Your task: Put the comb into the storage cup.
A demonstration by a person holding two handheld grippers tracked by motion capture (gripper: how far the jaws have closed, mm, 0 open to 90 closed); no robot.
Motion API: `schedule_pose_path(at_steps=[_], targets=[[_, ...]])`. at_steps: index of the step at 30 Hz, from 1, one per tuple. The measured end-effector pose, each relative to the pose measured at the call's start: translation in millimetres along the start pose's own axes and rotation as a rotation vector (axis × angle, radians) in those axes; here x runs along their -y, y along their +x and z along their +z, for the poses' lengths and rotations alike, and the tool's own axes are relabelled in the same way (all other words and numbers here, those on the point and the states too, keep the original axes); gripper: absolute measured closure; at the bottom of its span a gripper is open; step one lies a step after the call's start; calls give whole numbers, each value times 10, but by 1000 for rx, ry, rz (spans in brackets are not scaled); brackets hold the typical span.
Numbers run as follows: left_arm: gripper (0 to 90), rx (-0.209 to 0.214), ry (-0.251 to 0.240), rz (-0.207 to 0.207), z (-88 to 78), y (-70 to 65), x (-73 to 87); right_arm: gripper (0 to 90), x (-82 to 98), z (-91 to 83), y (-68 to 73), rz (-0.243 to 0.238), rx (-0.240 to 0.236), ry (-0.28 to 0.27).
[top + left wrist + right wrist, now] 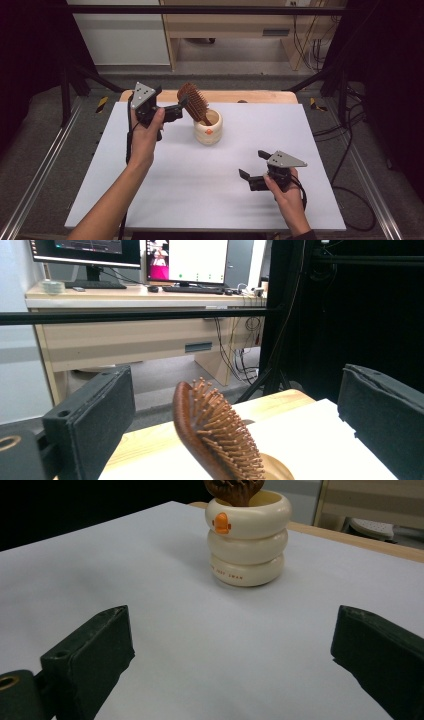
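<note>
The left gripper, jaws apart, flanks the wooden hairbrush standing tilted in the cream cup. The right gripper, jaws spread, hovers over bare white table, cup well ahead.

I see the brown hairbrush handle-down in the cream holder, head tilted left. My left gripper is raised at the brush head, jaws spread. Right gripper sits near-right on the white table, jaws apart, well clear.
</note>
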State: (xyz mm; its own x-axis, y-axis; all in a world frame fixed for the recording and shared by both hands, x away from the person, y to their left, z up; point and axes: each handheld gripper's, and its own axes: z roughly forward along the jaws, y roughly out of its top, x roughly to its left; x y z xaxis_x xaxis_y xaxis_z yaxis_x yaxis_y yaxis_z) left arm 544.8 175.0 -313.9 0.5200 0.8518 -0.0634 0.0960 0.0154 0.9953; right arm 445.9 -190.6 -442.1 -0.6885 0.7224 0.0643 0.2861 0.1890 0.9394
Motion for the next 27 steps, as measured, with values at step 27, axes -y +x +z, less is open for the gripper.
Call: schedule_pose_path(at_steps=[27], targets=[[21, -27, -60, -115, -1181, 585, 200, 45, -25, -241, -83, -1, 74, -58]])
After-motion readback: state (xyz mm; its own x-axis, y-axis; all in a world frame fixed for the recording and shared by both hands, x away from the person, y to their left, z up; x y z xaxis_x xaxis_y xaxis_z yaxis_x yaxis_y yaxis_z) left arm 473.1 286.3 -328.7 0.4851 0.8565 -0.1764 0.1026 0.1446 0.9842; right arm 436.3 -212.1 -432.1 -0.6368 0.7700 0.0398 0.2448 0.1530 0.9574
